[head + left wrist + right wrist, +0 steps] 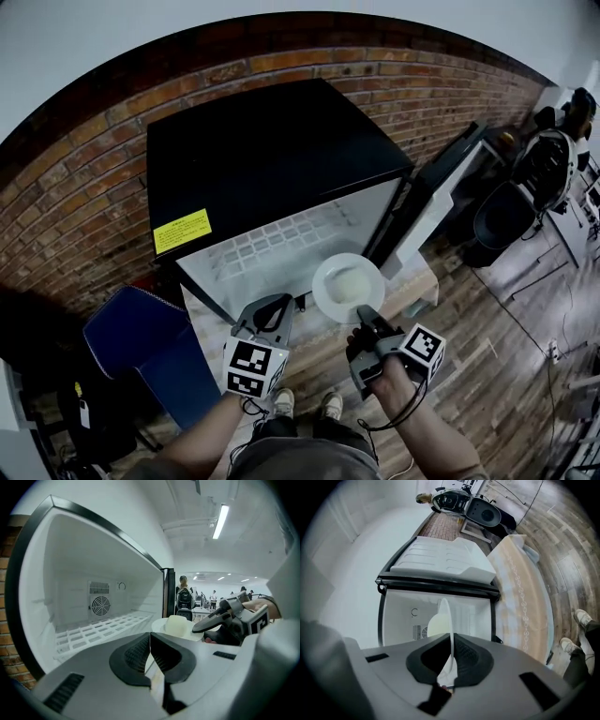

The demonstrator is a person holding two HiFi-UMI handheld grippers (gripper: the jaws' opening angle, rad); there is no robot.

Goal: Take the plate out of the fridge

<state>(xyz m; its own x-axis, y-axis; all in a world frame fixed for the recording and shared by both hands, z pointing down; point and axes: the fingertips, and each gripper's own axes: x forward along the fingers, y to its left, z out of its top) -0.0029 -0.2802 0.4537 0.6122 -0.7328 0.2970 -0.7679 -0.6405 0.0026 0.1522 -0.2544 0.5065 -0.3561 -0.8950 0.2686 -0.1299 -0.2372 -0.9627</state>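
A black mini-fridge (pixel 262 159) stands open, its door (pixel 441 202) swung to the right. The white plate (pixel 348 284) hangs in front of the opening with a pale lump of food (pixel 178 624) on it. My right gripper (pixel 367 317) is shut on the plate's near rim; in the right gripper view the plate (pixel 446 616) shows edge-on between the pads. My left gripper (pixel 279 305) is beside it on the left, shut with nothing in it (pixel 149 651). The white wire shelf (pixel 93 634) inside is bare.
A brick wall (pixel 84 197) runs behind the fridge. A blue object (pixel 141 337) stands on the floor at the left. Wooden floor (pixel 506 309) spreads to the right, with dark equipment (pixel 553 159) at the far right. My shoes (pixel 281 403) are just below the grippers.
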